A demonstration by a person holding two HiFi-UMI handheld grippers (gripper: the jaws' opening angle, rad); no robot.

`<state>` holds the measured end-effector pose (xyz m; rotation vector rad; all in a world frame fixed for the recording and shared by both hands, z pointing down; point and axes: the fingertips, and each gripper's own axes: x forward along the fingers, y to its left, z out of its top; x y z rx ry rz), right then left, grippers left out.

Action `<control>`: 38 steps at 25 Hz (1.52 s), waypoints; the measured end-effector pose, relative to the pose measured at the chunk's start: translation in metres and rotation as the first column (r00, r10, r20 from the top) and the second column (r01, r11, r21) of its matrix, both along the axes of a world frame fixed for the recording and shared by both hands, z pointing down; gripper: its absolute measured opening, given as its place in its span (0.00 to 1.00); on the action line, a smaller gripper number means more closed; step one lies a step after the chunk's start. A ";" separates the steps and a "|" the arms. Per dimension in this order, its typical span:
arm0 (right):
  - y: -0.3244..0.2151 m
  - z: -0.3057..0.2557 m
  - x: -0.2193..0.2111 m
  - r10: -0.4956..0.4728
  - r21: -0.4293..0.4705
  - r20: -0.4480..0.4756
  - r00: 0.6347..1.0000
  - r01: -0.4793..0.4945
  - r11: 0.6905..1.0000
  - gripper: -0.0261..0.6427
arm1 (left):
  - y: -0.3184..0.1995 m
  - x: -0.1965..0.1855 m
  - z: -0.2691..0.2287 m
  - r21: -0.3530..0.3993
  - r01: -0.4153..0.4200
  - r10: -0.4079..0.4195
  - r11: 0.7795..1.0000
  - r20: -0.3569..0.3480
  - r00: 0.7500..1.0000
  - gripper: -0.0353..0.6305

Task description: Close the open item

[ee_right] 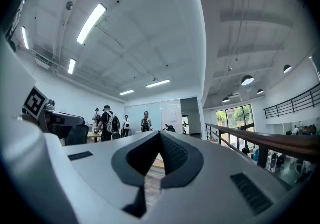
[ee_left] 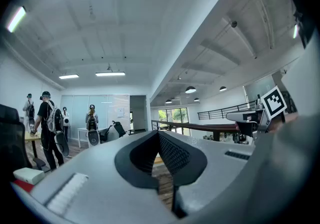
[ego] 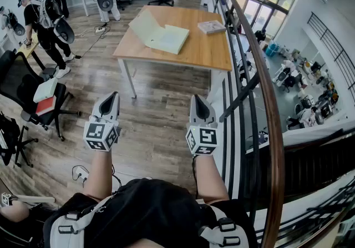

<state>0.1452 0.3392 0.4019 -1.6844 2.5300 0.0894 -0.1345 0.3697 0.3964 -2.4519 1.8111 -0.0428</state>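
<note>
On the wooden table point(ego: 197, 47) ahead lies an open pale yellow folder point(ego: 158, 34), its cover raised at the left. A small book point(ego: 211, 26) rests near the table's far right corner. My left gripper point(ego: 112, 97) and right gripper point(ego: 198, 100) are held side by side over the wood floor, well short of the table, both shut with nothing between the jaws. In the left gripper view the left gripper point(ee_left: 159, 135) points level at the room; in the right gripper view the right gripper point(ee_right: 160, 136) does the same.
A railing point(ego: 266, 91) runs along my right, with a lower floor beyond it. Black office chairs point(ego: 33, 94) stand at the left. Several people point(ego: 47, 25) with gear stand at the far left and back. Cables point(ego: 91, 39) lie on the floor.
</note>
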 end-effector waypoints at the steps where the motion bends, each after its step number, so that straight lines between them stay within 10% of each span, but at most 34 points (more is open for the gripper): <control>1: 0.000 0.001 -0.003 0.006 -0.003 -0.001 1.000 -0.006 1.000 0.05 | 0.000 -0.002 0.000 0.004 -0.004 0.004 1.000 -0.002 1.000 0.04; 23: -0.037 0.023 -0.045 0.058 -0.053 0.014 0.998 -0.057 0.997 0.05 | -0.039 -0.045 0.018 -0.016 -0.069 0.067 0.998 -0.066 0.996 0.04; 32: -0.148 0.031 -0.041 0.022 -0.045 0.049 0.999 -0.019 0.999 0.05 | -0.138 -0.022 0.023 0.001 -0.041 0.041 0.999 0.074 0.996 0.04; 38: -0.239 0.030 -0.015 0.004 -0.054 0.052 0.999 -0.002 0.999 0.05 | -0.227 0.004 0.017 -0.011 -0.040 0.041 0.999 0.045 0.998 0.04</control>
